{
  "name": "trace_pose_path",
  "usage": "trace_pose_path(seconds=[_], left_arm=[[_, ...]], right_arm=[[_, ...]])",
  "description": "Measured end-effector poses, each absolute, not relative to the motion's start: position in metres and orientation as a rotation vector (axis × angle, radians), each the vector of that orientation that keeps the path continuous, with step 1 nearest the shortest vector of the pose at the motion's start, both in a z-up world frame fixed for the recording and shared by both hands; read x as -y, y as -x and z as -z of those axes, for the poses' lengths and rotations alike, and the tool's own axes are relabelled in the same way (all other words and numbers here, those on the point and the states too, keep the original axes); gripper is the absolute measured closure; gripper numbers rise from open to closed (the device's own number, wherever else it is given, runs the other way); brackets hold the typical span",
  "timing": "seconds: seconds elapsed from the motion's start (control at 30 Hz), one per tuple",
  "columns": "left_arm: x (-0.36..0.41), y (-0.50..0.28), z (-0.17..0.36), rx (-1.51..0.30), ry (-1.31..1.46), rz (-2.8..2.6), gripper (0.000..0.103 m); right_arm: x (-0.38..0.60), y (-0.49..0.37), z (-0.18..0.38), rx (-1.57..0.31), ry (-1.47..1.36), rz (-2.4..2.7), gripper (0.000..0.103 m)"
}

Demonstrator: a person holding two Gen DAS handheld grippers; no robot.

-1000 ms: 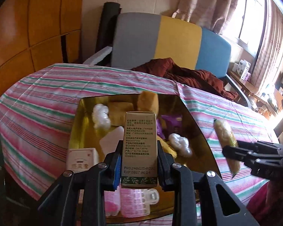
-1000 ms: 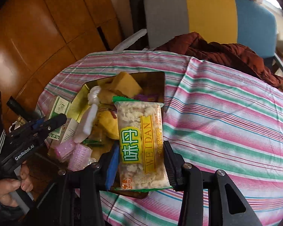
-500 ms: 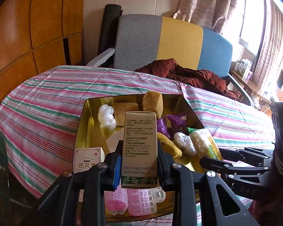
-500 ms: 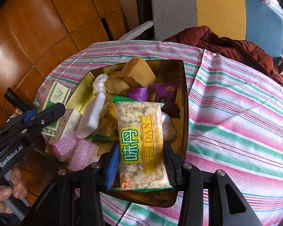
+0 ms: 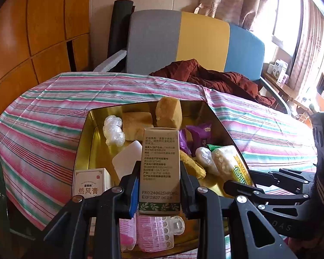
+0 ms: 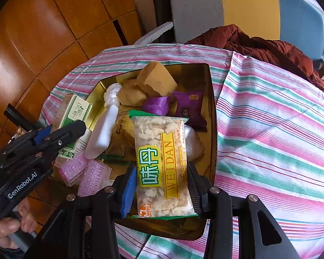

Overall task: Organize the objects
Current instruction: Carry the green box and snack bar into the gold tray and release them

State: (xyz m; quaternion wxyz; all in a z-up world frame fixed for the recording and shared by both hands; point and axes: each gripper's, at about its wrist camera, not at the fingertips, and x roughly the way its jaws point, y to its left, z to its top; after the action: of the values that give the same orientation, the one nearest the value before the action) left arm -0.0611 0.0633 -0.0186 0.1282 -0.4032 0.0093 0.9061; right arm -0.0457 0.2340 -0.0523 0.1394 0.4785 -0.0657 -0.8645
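Note:
My left gripper (image 5: 158, 191) is shut on a tall beige and green box (image 5: 161, 168), held upright over the near end of a gold tin tray (image 5: 85, 142). My right gripper (image 6: 161, 191) is shut on a clear snack packet (image 6: 162, 164) with a yellow label, held over the tray's right side (image 6: 212, 116). The tray holds yellow sponge cakes (image 5: 168, 112), purple packets (image 6: 189, 105), white wrapped sweets (image 5: 113, 129), pink hair rollers (image 6: 84, 170) and a small white box (image 5: 90, 183). In the right wrist view the left gripper (image 6: 54, 136) and its box (image 6: 74, 116) show at the left.
The tray sits on a table under a pink, green and white striped cloth (image 6: 274, 133). A grey, yellow and blue chair (image 5: 194, 43) with a dark red garment (image 5: 213, 79) stands behind. Wooden wall panels (image 5: 32, 38) are on the left. A hand (image 6: 8, 226) grips the left tool.
The right gripper has carried the snack packet leftward from beside the tray to over its right side. The left gripper and its box have risen a little and held roughly in place.

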Motion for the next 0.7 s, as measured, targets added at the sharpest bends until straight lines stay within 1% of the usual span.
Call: trace_pose_path(seconds=[0.7], left_arm=[[-0.084, 0.089, 0.034, -0.039, 1.233, -2.610, 0.073]], right_arm=[[-0.235, 0.053, 0.064, 0.205, -1.409, 2.488, 0.058]])
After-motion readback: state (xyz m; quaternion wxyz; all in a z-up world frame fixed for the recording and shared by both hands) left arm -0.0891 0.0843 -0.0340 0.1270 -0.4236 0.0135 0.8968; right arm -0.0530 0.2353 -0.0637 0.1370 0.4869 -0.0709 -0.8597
